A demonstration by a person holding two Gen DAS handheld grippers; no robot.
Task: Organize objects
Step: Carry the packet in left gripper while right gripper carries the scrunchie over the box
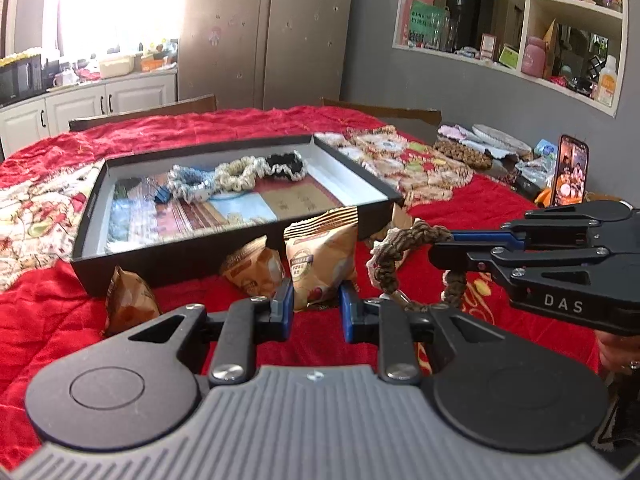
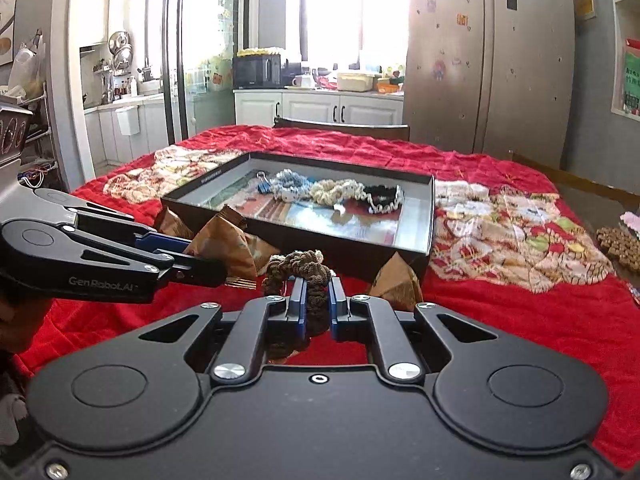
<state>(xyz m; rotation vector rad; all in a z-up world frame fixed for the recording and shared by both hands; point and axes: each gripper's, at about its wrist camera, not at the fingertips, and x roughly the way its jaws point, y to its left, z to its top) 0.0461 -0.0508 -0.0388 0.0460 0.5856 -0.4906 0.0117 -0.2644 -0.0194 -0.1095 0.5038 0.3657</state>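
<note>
My right gripper has its two blue-padded fingers pinched on a brown scrunchie, which bunches up above the tips and hangs down between them, lifted a little over the red quilt. From the left wrist camera the same scrunchie dangles from the right gripper's tips, just in front of the near right corner of the black tray. My left gripper stands with its fingers apart around the bottom of a tan snack packet that stands upright against the tray's front wall — whether the pads press it or only flank it I cannot tell, since in the right wrist view the left gripper hides that spot with its own body. Two more snack packets lie along the same wall, one just left of the held one and one further left, and another brown packet sits by the tray's near corner in the right view. Inside the tray — on its printed floor — a blue scrunchie, a cream scrunchie and a black scrunchie lie in a row, touching end to end, with a blue binder clip just beside the blue one. A phone stands upright with its screen lit at the right edge of the quilt.
</note>
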